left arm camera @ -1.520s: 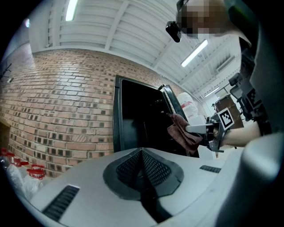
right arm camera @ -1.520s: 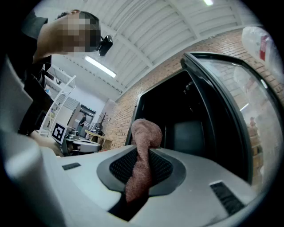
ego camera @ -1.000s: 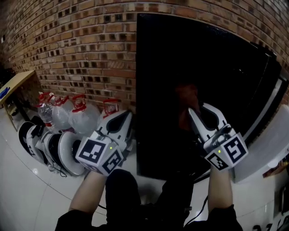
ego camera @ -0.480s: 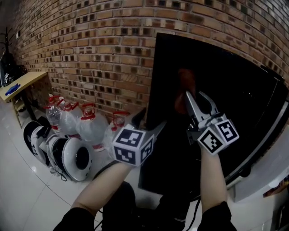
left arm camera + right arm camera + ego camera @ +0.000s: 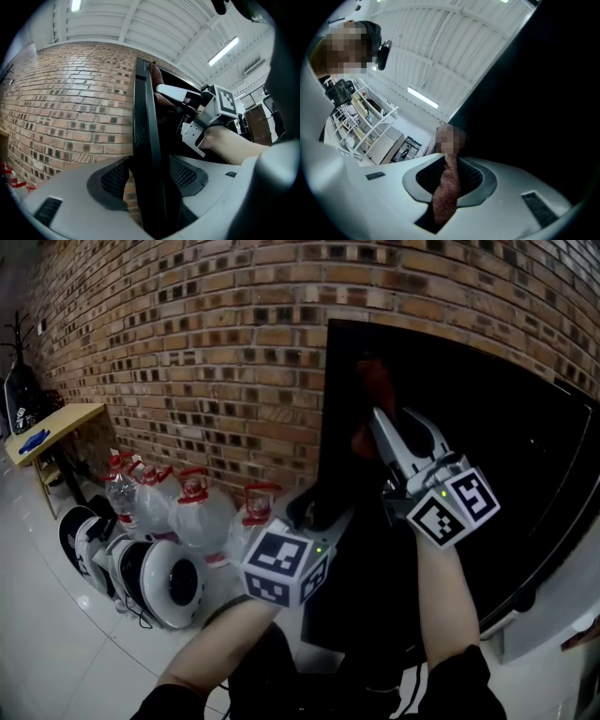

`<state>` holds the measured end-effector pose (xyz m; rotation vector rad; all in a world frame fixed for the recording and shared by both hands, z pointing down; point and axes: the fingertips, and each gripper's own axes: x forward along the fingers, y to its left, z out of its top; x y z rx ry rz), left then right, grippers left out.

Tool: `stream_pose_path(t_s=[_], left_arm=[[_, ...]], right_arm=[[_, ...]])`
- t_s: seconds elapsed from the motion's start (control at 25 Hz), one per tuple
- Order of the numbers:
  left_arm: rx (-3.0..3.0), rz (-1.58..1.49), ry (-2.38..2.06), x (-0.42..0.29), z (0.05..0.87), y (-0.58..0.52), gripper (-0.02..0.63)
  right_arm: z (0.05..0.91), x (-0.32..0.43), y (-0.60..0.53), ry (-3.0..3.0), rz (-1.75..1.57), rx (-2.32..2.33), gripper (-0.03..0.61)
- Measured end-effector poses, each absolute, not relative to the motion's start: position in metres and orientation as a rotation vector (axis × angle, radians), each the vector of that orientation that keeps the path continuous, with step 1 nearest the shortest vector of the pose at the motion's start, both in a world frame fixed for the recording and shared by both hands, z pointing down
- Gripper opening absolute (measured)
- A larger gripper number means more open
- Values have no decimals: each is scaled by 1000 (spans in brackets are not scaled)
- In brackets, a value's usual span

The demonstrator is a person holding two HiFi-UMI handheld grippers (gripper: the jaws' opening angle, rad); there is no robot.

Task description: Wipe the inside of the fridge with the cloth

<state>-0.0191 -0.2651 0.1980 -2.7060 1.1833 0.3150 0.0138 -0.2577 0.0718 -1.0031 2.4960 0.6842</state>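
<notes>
The black fridge (image 5: 469,446) stands against a brick wall. My left gripper (image 5: 314,507) sits at its left front edge. In the left gripper view the fridge door's edge (image 5: 143,140) runs between the jaws of the left gripper (image 5: 147,173). Those jaws have just been closing and both pads now lie against the edge. My right gripper (image 5: 389,423) is raised against the dark upper front, shut on a reddish-brown cloth (image 5: 375,390). A strip of the cloth (image 5: 447,187) is pinched between the right gripper's (image 5: 449,178) pads.
The brick wall (image 5: 187,352) runs behind and to the left. Several large water bottles (image 5: 178,512) with red caps stand on the floor by the wall. White round appliances (image 5: 159,582) lie near them. A wooden table (image 5: 56,423) stands far left.
My left gripper has moved right and up to the door's edge, opened, and closed around it. My right gripper has risen with the cloth toward the fridge's upper front.
</notes>
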Motion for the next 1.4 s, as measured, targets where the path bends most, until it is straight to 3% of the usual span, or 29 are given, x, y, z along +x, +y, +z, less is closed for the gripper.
stream_pose_path(t_s=[1.4], left_arm=[[-2687,321,1051,-15,197,-275,267]], right_arm=[[85,74,-434,2444,488,-1160,71]])
